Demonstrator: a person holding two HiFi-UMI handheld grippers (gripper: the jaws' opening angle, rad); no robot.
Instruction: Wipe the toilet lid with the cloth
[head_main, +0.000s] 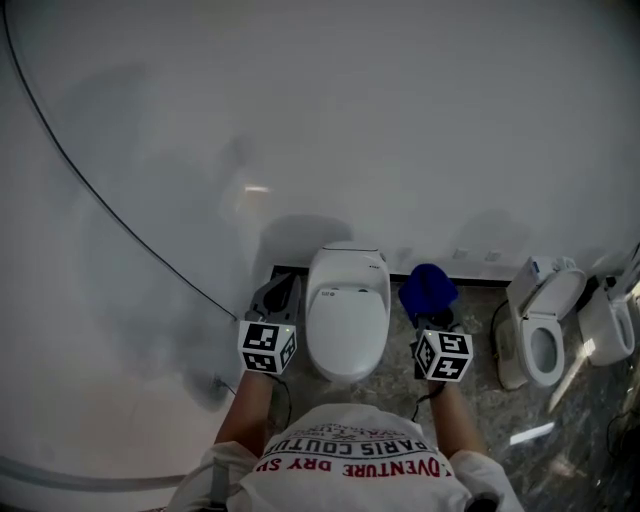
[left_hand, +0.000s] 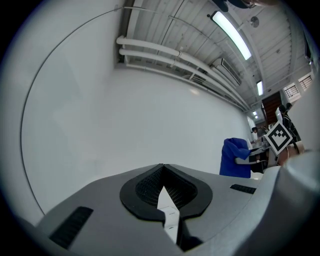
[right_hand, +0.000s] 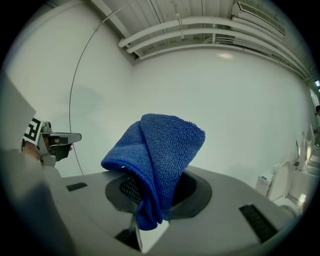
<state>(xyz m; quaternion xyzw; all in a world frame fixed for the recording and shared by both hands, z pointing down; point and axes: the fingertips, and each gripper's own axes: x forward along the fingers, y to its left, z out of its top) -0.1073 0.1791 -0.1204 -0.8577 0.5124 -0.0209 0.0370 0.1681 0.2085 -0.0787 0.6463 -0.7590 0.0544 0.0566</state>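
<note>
While the wipe hasn't started yet, the head view shows the toilet lid (head_main: 347, 315) shut, a smooth glossy white oval, with one tool on each side of it. The left tool (head_main: 283, 292) hangs just off the lid's left edge. The right tool (head_main: 433, 318) sits off the right edge, holding the cloth (head_main: 428, 288) up in the air and clear of the lid. A second toilet (head_main: 543, 322) stands further right on the speckled floor.

Left gripper view: the left tool (left_hand: 162, 186) has its jaws pressed together with nothing in them. Beyond it there's just bare wall, plus the blue cloth (left_hand: 235, 157) off to the right.

Right gripper view: the right tool (right_hand: 150, 202) is pinching the cloth (right_hand: 162, 155), a fluffy looped microfibre folded into a floppy bunch. Only the lower folds look caught between the ribbed pads.

What could go wrong, probably: with that small a bite, drag on the lid might tug the cloth loose. Or the bunch flops aside and hard grey plastic scrapes the slick lid instead.
</note>
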